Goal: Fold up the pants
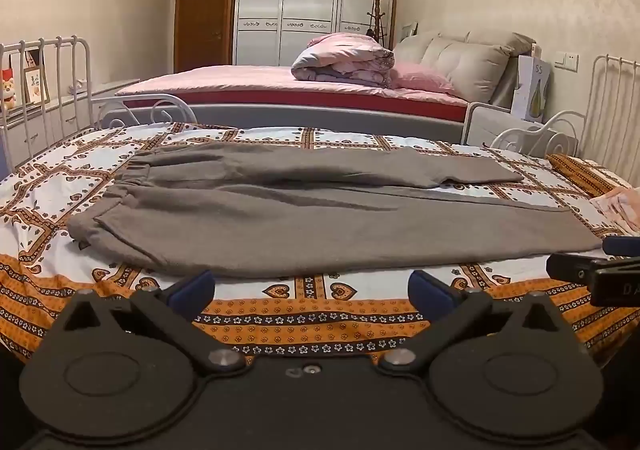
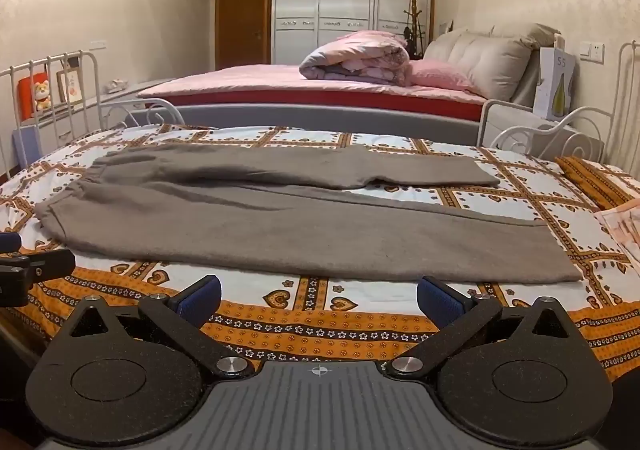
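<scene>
**Pants laid out flat, both grippers poised at the near edge**

At the bottom of each wrist view, the left gripper and right gripper have their blue-padded fingers spread wide with nothing between them — only the patterned bedspread below. Just beyond lie the grey pants, unfolded, long axis running across the frame: elastic waistband at centre left, leg hems at right. The left gripper sits nearer the waistband, the right nearer the hems. The fabric looks soft, matte and fleecy — likely to drape and slide. Farther back stands a pink bed.
</scene>
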A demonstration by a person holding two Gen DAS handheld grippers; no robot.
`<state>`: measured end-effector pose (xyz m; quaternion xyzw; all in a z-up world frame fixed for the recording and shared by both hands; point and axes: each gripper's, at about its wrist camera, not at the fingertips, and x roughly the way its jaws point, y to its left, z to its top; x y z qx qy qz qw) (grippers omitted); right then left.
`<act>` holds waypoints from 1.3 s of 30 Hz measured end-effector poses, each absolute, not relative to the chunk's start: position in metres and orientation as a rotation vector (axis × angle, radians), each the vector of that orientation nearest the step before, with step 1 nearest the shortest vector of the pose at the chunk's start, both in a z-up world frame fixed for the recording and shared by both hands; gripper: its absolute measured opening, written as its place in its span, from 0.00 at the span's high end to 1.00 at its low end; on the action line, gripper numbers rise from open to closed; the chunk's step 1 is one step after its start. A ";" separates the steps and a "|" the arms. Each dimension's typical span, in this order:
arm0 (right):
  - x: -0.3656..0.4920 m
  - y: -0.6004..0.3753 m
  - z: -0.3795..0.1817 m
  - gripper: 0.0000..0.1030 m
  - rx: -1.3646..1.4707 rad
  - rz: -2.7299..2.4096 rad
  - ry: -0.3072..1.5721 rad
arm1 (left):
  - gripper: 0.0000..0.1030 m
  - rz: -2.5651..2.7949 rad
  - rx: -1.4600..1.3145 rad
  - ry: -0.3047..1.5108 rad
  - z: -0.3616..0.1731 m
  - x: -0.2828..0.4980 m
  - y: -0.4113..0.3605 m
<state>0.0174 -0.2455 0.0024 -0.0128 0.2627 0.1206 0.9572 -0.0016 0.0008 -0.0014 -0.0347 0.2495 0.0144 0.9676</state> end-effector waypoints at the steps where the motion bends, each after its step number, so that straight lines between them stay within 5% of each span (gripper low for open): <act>1: 0.018 -0.246 0.003 0.00 -0.025 0.246 0.533 | 0.06 0.028 -0.074 0.509 -0.002 -0.002 0.002; 39: 0.020 -0.251 0.001 0.00 -0.009 0.225 0.545 | 0.06 0.003 -0.013 0.528 -0.003 0.001 -0.009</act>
